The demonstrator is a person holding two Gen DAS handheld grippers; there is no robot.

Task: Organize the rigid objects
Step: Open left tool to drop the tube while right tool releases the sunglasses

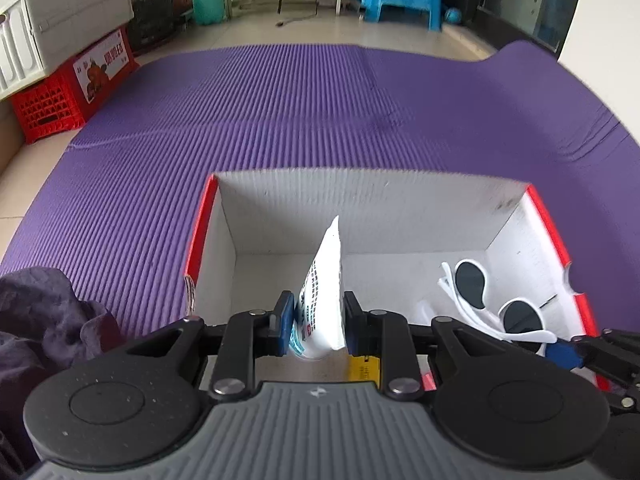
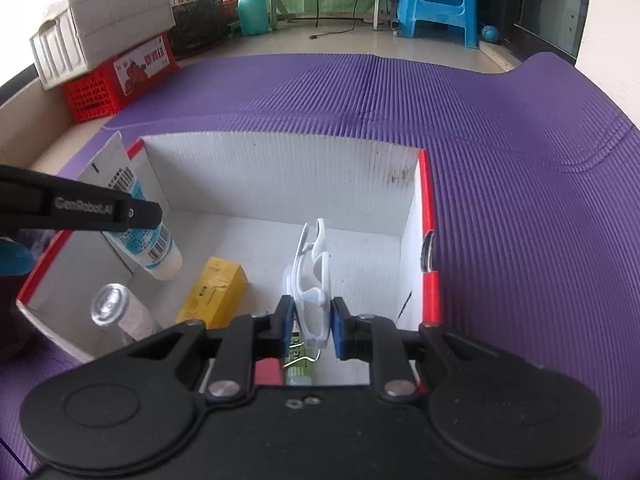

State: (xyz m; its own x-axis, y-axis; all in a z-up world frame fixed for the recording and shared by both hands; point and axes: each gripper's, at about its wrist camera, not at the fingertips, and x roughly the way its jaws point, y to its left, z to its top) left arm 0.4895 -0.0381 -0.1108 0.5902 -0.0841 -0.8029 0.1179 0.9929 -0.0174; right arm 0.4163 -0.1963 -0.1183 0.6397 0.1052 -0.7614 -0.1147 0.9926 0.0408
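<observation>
Your left tongs (image 1: 318,322) are clamped on the white tube (image 1: 324,300), which rises from their pads over the open box (image 1: 360,200). Your right tongs (image 2: 312,326) pinch the folded white sunglasses (image 2: 312,280) above the same box. Only the right view shows the yellow carton (image 2: 216,294) and clear bottle (image 2: 116,312) lying left of those tongs.

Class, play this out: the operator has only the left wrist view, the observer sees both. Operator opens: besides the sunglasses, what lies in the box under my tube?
Observer: A yellow carton lies on the floor of the box, close to the cap end of your tube.
Operator: Anything in the near left corner?
Observer: A bottle with a clear cap sits there.
Operator: Is the right tool gripping the sunglasses?
Observer: Yes, the right tool is shut on the folded white sunglasses.
</observation>
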